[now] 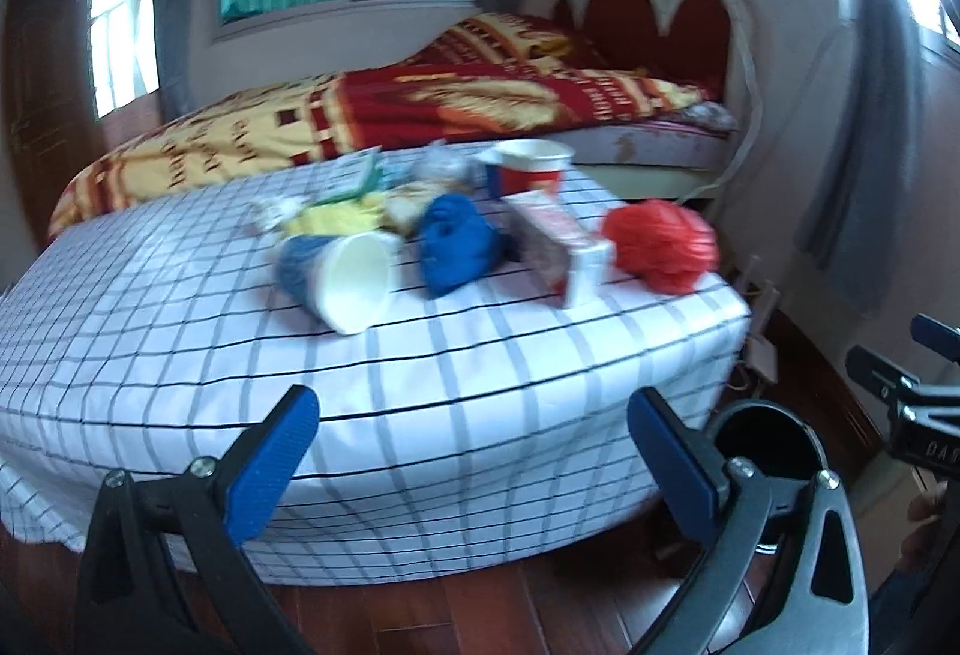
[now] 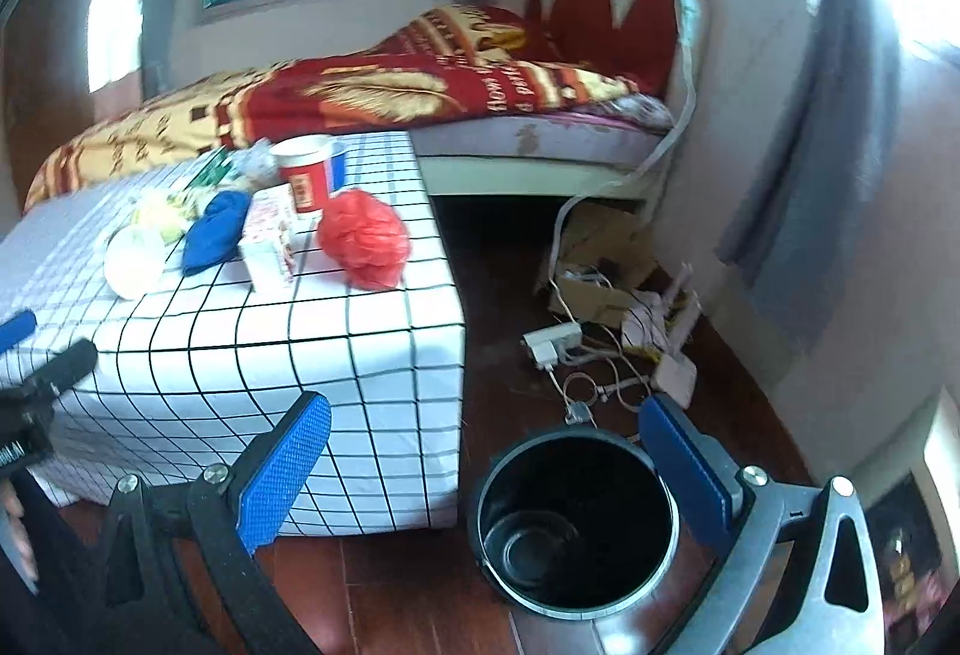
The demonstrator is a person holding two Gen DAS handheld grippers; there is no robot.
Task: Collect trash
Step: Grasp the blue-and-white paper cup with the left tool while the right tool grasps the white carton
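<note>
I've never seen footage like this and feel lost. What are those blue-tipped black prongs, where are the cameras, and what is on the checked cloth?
A person carries two hand-held grippers, each with its own camera looking along its fingers. The left gripper and right gripper are both open and hold nothing. On the table lies trash: a tipped paper cup, blue bag, carton, red bag and an upright red cup. A black bin stands on the floor beside it.

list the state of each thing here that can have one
left tool: open, empty
right tool: open, empty
black bin: upright on the floor, looks empty
white paper cup: lying on its side
red tub: upright
red plastic bag: crumpled
carton: lying flat
</note>
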